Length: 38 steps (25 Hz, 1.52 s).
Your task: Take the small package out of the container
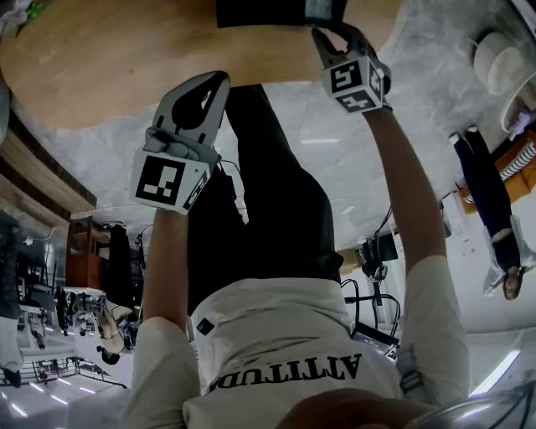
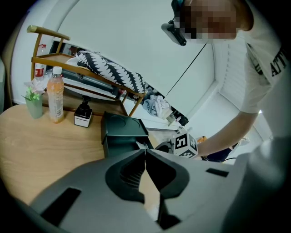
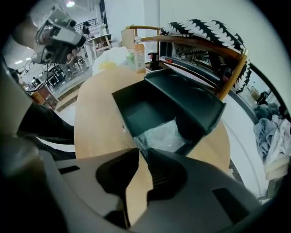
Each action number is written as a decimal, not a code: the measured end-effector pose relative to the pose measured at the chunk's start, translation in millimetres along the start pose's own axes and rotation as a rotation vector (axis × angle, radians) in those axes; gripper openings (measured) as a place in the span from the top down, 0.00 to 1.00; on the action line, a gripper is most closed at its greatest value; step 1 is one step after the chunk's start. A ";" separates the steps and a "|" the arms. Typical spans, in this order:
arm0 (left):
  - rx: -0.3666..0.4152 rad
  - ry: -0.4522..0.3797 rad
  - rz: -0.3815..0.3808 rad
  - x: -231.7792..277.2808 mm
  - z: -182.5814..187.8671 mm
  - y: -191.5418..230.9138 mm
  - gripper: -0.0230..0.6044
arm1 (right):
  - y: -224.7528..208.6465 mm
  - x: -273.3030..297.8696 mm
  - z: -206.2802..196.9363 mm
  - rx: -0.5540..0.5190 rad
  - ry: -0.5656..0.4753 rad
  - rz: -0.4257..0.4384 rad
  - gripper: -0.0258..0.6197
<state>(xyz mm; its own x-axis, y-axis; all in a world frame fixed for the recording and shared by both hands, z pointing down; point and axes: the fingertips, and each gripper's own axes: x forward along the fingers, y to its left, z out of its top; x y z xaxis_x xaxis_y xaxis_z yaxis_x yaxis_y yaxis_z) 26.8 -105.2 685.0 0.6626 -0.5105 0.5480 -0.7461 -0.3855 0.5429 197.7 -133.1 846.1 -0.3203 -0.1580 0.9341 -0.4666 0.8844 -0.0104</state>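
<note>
A dark green container (image 3: 145,109) stands on the round wooden table (image 3: 95,113) with its lid (image 3: 191,98) swung open. Inside it, at the near edge, lies a small clear plastic package (image 3: 160,136). My right gripper (image 3: 142,151) is at the container's rim, its jaws pinched on the package's near corner. In the head view the right gripper (image 1: 325,35) reaches to the container (image 1: 268,12) at the frame's top. My left gripper (image 1: 218,82) hangs back at the table's edge, left of the container (image 2: 119,132). The left gripper (image 2: 145,151) is shut on nothing.
At the table's far side stand an orange drink bottle (image 2: 55,93), a green cup with a plant (image 2: 33,105) and a small black-and-white bottle (image 2: 83,115). A wooden rack with a patterned cloth (image 2: 111,70) stands behind the table. The person's legs are below the table edge (image 1: 251,86).
</note>
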 end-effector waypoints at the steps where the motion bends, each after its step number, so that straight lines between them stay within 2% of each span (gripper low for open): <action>1: -0.001 -0.001 0.001 -0.7 0.7 -0.6 0.93 | 1.4 -1.1 -0.1 -0.006 0.000 0.002 0.84; 4: 0.000 -0.002 0.006 -3.0 2.5 -1.9 0.93 | 2.2 -5.9 3.7 -0.003 -0.013 0.004 0.86; 5: 0.001 -0.003 0.008 -4.1 3.2 -2.3 0.93 | 1.5 -8.4 6.4 0.003 -0.023 0.001 0.91; 14: 0.030 -0.032 0.020 -22.6 28.5 -19.6 0.93 | -8.0 -45.8 26.6 0.031 -0.073 -0.018 0.92; 29: 0.121 -0.118 0.030 -106.5 141.1 -87.6 0.93 | -15.7 -200.2 97.8 0.067 -0.200 -0.044 0.92; 38: 0.197 -0.175 0.050 -165.5 180.8 -126.5 0.93 | -7.2 -304.7 133.5 0.114 -0.296 -0.063 0.92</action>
<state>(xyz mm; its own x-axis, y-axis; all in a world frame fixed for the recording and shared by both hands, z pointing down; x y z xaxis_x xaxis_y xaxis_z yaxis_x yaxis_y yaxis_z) -0.4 -110.9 410.6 0.6163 -0.6508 0.4435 -0.7871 -0.4902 0.3744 188.5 -149.9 513.9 -0.5064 -0.3463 0.7897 -0.5769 0.8167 -0.0118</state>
